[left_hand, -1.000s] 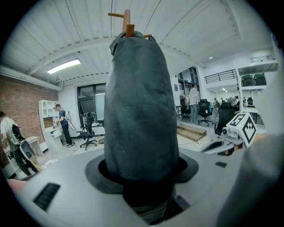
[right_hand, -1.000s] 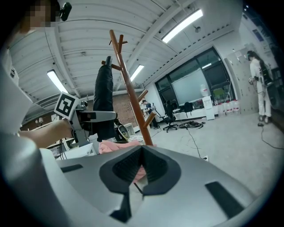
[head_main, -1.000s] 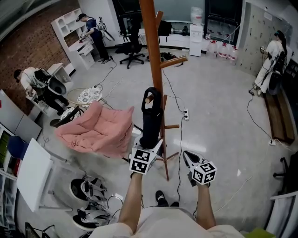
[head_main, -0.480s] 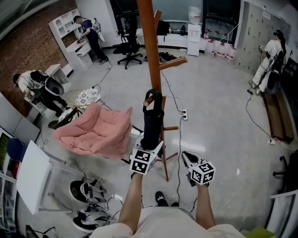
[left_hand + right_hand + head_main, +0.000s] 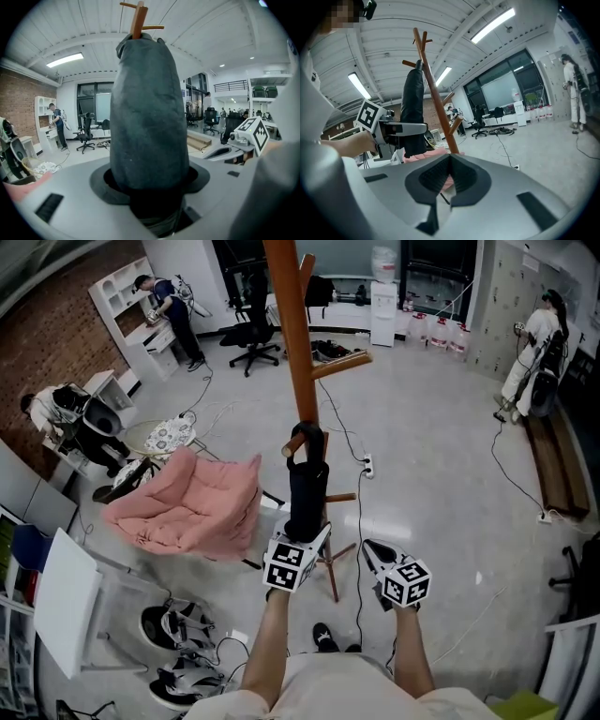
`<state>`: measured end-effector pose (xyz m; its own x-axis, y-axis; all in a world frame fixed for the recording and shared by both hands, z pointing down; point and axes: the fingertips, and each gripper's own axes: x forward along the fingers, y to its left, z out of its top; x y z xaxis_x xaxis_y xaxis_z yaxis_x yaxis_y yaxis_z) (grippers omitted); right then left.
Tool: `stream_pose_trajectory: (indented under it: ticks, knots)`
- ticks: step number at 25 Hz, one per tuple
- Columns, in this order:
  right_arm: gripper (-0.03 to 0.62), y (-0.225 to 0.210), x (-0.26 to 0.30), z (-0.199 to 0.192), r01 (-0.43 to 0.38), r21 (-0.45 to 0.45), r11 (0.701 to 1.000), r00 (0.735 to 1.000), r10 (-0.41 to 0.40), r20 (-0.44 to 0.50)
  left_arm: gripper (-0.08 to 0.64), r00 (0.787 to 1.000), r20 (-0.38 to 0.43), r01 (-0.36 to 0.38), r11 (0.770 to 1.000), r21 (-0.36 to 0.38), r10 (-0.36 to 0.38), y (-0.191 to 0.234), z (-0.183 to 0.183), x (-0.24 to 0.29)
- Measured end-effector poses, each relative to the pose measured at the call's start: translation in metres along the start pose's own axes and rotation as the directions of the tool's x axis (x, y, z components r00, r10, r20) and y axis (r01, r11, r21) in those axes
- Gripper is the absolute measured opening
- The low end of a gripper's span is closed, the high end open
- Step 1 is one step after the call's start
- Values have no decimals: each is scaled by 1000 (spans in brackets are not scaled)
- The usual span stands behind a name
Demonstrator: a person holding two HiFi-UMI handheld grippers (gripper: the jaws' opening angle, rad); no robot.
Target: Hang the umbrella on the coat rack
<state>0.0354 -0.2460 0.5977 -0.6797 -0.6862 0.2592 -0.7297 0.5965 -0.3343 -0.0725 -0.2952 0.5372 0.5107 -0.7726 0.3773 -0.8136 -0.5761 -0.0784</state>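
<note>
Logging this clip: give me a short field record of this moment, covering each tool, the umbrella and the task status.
Left tool: shut on the lower end of the umbrella, holding it upright
Right tool: shut, empty, beside the left one
Umbrella top: its loop looks hooked over a low peg of the coat rack
Task status: umbrella at the peg, not yet released
Nearby: pink cushion on the floor left of the rack

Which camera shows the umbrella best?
The head view: most of the black umbrella, from the left claw gripping its base up to the coat rack peg. The left gripper view shows mostly fabric filling the frame; the right gripper view shows it side-on, small.
</note>
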Motion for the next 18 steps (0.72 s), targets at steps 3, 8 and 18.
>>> stream_pose_trajectory:
  ticks: [3,8,18]
  knots:
    - [5,-2,1,2,1,0,1000,1000,-1,-2,262,1000,11,3,1000,0,-3,-1,2,3]
    - [5,-2,-1,-2,1,10,1000,1000,-1,-7,264,998,41,56,998,3,-56,-11,3,10]
    - [5,8,8,-5,-20,13,1000,1000,20,-17,270,996,74,55,998,11,-55,-7,3,19]
